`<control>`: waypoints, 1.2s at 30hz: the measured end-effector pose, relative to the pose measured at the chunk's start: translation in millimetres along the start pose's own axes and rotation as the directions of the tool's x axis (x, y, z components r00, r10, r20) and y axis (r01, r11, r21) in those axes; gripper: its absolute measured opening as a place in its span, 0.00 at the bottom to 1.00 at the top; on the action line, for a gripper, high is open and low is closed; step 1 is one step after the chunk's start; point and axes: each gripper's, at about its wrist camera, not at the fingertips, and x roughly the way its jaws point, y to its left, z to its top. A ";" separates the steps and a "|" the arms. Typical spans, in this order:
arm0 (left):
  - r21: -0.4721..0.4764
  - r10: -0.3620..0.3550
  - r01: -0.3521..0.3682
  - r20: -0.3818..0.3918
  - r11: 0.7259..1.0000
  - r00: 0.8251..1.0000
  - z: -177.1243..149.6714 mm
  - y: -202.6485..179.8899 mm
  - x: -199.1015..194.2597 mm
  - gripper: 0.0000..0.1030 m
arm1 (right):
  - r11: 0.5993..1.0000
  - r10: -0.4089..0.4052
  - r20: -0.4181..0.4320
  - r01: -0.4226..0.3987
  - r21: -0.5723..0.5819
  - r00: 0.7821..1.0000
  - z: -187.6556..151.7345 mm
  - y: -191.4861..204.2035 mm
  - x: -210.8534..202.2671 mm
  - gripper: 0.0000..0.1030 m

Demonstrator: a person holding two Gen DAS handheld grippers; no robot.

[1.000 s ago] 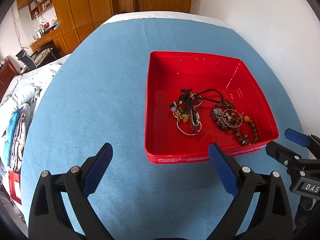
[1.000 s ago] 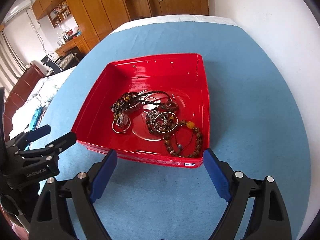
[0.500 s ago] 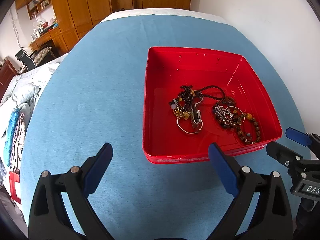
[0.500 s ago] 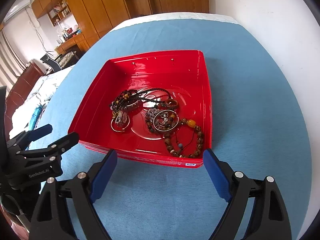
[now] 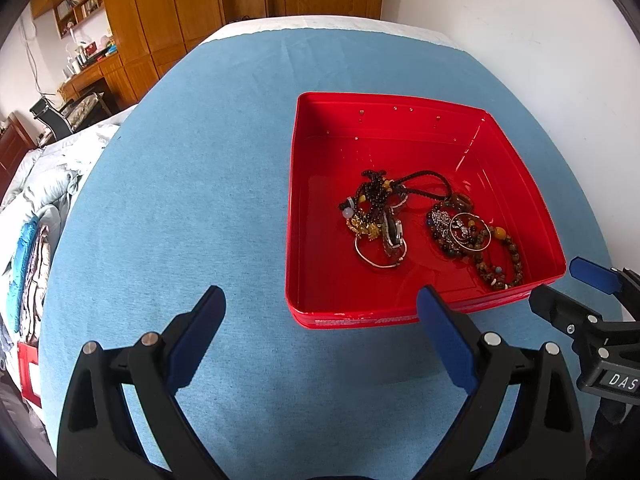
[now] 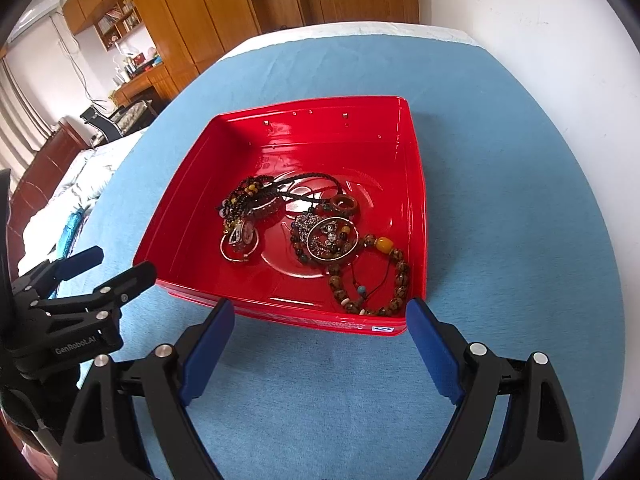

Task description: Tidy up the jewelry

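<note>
A red tray (image 5: 404, 120) (image 6: 304, 118) sits on the blue cloth. In it lies a tangle of jewelry: a dark bead and cord cluster with a silver bangle (image 5: 378, 216) (image 6: 244, 216), and a brown bead bracelet with a metal ring pendant (image 5: 476, 240) (image 6: 348, 256). My left gripper (image 5: 320, 320) is open and empty, just short of the tray's near left corner. My right gripper (image 6: 320, 332) is open and empty at the tray's near edge. Each gripper shows in the other's view, the right (image 5: 572, 292) and the left (image 6: 108, 272).
The blue cloth (image 5: 180, 200) covers a table that ends at a white wall on the right. Wooden cabinets (image 5: 180, 8) and a desk stand at the back left. Bedding (image 5: 36, 208) lies beyond the left edge.
Both grippers have drawn back and lifted slightly, so the tray sits a little farther off in both views. The jewelry has not moved. Both grippers stay open.
</note>
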 end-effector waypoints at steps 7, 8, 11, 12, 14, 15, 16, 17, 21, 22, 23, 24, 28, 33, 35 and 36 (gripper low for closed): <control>-0.003 0.001 -0.001 0.000 1.000 1.000 -0.1 -0.2 0.0 0.93 | 1.000 0.000 0.000 0.000 0.000 1.000 0.0 0.0 -0.2 0.85; -0.002 0.001 -0.001 0.000 1.000 1.000 -0.1 -0.1 0.0 0.93 | 1.000 0.000 0.000 0.000 0.000 1.000 0.1 0.0 -0.2 0.85; -0.002 0.001 -0.001 0.001 1.000 1.000 -0.1 0.1 -0.2 0.93 | 1.000 -0.001 0.000 0.001 0.000 1.000 -0.1 0.0 0.1 0.85; -0.001 0.000 0.000 0.001 1.000 1.000 0.0 0.1 -0.2 0.93 | 1.000 -0.001 -0.001 0.001 -0.001 1.000 -0.1 0.0 0.1 0.85; -0.001 0.000 0.000 0.000 1.000 1.000 -0.2 -0.1 0.0 0.93 | 1.000 -0.001 -0.001 0.001 -0.001 1.000 -0.2 -0.2 0.2 0.85; -0.002 0.000 0.000 0.000 1.000 1.000 -0.1 0.1 0.0 0.93 | 1.000 -0.001 -0.001 0.001 0.000 1.000 -0.2 0.0 0.1 0.85; -0.001 0.000 0.000 0.000 1.000 1.000 0.0 0.0 0.0 0.93 | 1.000 -0.001 -0.001 0.001 0.000 1.000 -0.2 -0.1 0.1 0.85; -0.001 0.000 0.000 0.000 1.000 1.000 -0.1 0.0 0.1 0.93 | 1.000 -0.001 -0.001 0.001 0.000 1.000 -0.2 0.1 0.0 0.85; -0.002 0.001 -0.001 0.000 1.000 1.000 -0.2 0.5 -0.4 0.93 | 1.000 -0.001 -0.001 0.001 -0.001 1.000 -0.1 0.1 0.0 0.85; -0.001 0.002 -0.002 0.000 1.000 1.000 -0.2 0.3 -0.3 0.93 | 1.000 -0.001 -0.001 0.001 -0.001 1.000 -0.2 0.0 0.0 0.85; -0.001 0.002 -0.002 0.000 1.000 1.000 -0.4 -0.1 -0.4 0.93 | 1.000 -0.001 -0.001 0.001 -0.001 1.000 0.0 0.1 0.0 0.85; 0.000 0.003 -0.003 0.000 1.000 1.000 -0.4 -0.4 -0.4 0.93 | 1.000 -0.002 -0.002 0.002 -0.001 1.000 -0.2 0.1 0.0 0.85; 0.002 0.005 -0.005 -0.001 1.000 1.000 -0.8 -0.9 0.1 0.93 | 1.000 -0.001 -0.001 0.001 0.000 1.000 -0.2 -0.1 -0.2 0.85; 0.001 0.007 -0.007 -0.002 1.000 1.000 -0.5 -0.9 0.4 0.93 | 1.000 -0.001 -0.001 0.001 -0.001 1.000 -0.1 0.0 -0.4 0.85; 0.001 0.007 -0.007 -0.002 1.000 1.000 -0.5 -0.9 0.3 0.93 | 1.000 -0.001 -0.001 0.001 -0.001 1.000 0.1 0.0 -0.5 0.85; 0.001 0.007 -0.007 -0.002 1.000 1.000 -0.6 -0.8 0.4 0.93 | 1.000 -0.001 -0.001 0.001 -0.001 1.000 0.1 0.0 -0.6 0.85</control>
